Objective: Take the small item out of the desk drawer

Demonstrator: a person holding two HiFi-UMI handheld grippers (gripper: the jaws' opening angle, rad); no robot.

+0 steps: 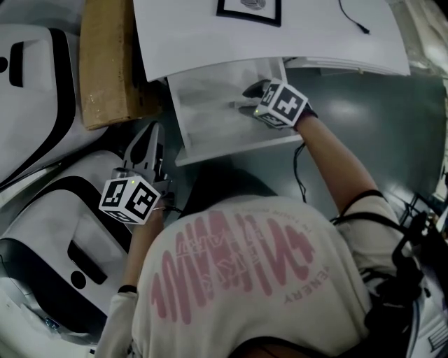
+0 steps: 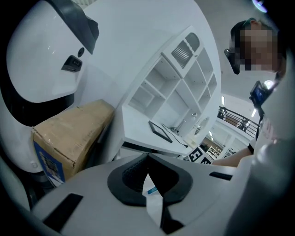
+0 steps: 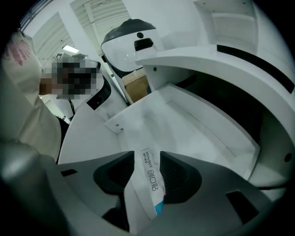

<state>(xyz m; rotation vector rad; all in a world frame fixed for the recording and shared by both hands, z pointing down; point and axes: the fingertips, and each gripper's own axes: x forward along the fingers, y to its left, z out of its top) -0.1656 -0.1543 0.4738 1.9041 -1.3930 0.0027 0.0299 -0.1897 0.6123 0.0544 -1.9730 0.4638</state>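
The white desk drawer (image 1: 210,119) is pulled out below the desk top. My right gripper (image 1: 245,99) reaches into its right side. In the right gripper view its jaws (image 3: 147,157) stand apart over the drawer floor (image 3: 184,124). A small white packet (image 3: 150,180) with black print and a blue corner lies between them, and I see no squeeze on it. My left gripper (image 1: 143,150) hangs outside the drawer at its left, tips pointing toward the desk. Its jaws (image 2: 147,156) meet at the tips, closed on a thin white packet (image 2: 154,197) with a blue mark.
A cardboard box (image 1: 105,63) stands left of the drawer, next to the desk top (image 1: 294,42), which carries a framed picture (image 1: 248,10). White and black curved shells (image 1: 42,231) fill the left side. A cable (image 1: 299,175) hangs below the drawer's front.
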